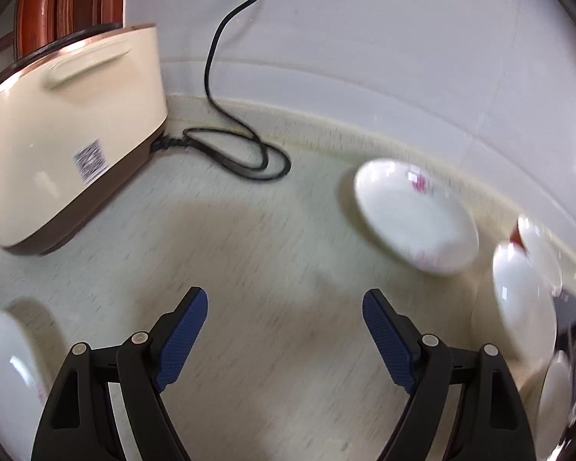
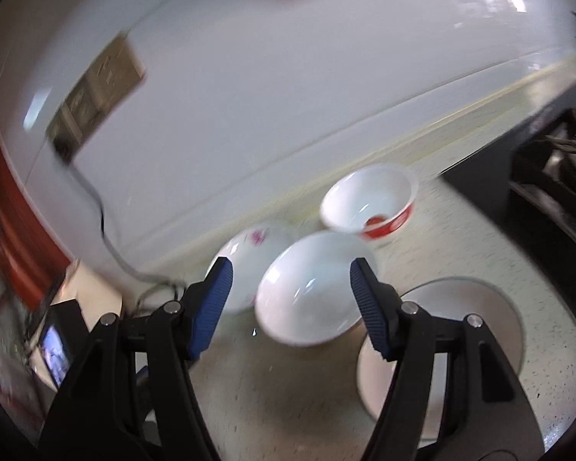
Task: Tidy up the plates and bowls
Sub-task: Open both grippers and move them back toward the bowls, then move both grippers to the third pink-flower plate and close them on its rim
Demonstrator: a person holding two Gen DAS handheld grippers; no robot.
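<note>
My left gripper [image 1: 284, 307] is open and empty above the pale counter. A white plate with pink flowers [image 1: 414, 215] lies ahead to the right, a plain white bowl [image 1: 522, 292] and a red-banded bowl [image 1: 537, 246] further right. Another flowered dish [image 1: 7, 368] sits at the lower left. My right gripper [image 2: 292, 280] is open and empty, with a plain white bowl [image 2: 311, 288] between and beyond its fingers. Behind it are the flowered plate [image 2: 249, 257] and the red-banded bowl [image 2: 372, 199]. A plain plate [image 2: 460, 330] lies to the right.
A cream appliance [image 1: 76, 134] with a black cord [image 1: 226, 146] stands at the back left. A white tiled wall [image 2: 288, 77] with a socket panel [image 2: 96, 96] backs the counter. A black stove [image 2: 549, 169] is at the right.
</note>
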